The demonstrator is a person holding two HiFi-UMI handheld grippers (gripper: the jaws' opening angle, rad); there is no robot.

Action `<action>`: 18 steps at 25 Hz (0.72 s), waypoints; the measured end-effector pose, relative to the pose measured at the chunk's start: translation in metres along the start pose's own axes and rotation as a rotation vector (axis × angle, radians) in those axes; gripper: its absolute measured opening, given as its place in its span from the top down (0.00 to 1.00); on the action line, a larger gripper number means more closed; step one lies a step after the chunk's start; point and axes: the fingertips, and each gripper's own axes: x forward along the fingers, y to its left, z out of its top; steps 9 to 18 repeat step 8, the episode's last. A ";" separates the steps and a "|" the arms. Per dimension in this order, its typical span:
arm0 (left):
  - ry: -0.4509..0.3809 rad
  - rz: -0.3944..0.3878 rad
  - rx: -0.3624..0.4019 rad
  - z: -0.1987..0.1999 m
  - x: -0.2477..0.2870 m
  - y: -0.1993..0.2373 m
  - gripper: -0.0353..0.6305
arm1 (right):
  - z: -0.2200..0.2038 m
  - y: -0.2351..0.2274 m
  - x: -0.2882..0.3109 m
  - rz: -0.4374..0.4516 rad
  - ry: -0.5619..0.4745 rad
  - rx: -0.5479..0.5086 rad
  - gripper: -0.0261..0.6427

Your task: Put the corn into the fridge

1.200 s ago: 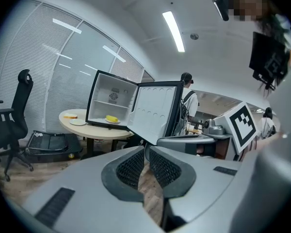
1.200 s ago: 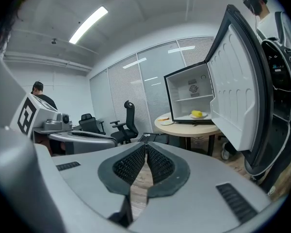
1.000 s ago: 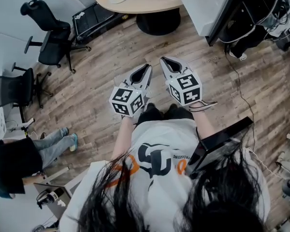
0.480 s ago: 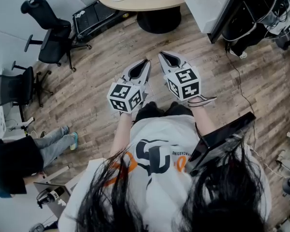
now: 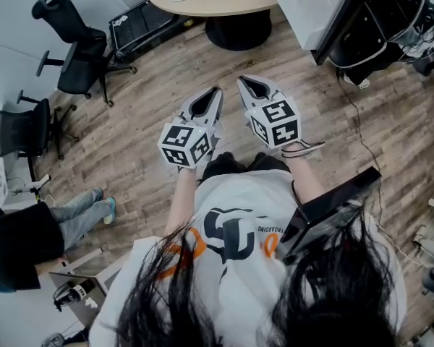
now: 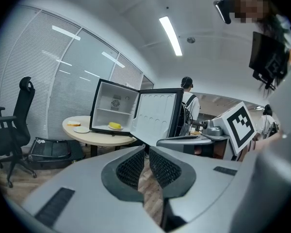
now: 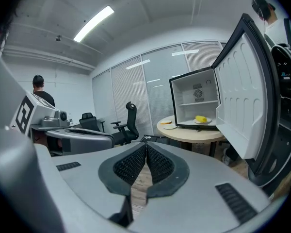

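- Fingers (image 6: 131,168) of my left gripper (image 6: 146,148) are pressed together, with nothing between them.
- My right gripper (image 7: 145,145) is the same, its fingers (image 7: 161,165) closed tip to tip and holding nothing.
- From above, both grippers sit side by side in front of my chest, the left (image 5: 215,91) just beside the right (image 5: 242,85), over the wooden floor (image 5: 145,136).
- Well ahead of both sets of fingertips, the corn (image 7: 201,119) lies on a small plate on the bottom of the fridge (image 7: 196,93).
- It shows up and to the left of my left fingertips (image 6: 115,125), and up and to the right of my right ones.
- The fridge door (image 7: 240,91) stands wide open.
- The fridge sits on a round table (image 7: 184,131).
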 end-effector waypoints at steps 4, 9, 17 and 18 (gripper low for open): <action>-0.004 0.006 -0.005 -0.001 0.001 -0.001 0.90 | -0.001 -0.002 0.000 0.004 0.004 -0.008 0.93; -0.005 0.014 -0.009 -0.003 0.002 -0.001 0.90 | -0.002 -0.004 -0.001 0.008 0.006 -0.014 0.93; -0.005 0.014 -0.009 -0.003 0.002 -0.001 0.90 | -0.002 -0.004 -0.001 0.008 0.006 -0.014 0.93; -0.005 0.014 -0.009 -0.003 0.002 -0.001 0.90 | -0.002 -0.004 -0.001 0.008 0.006 -0.014 0.93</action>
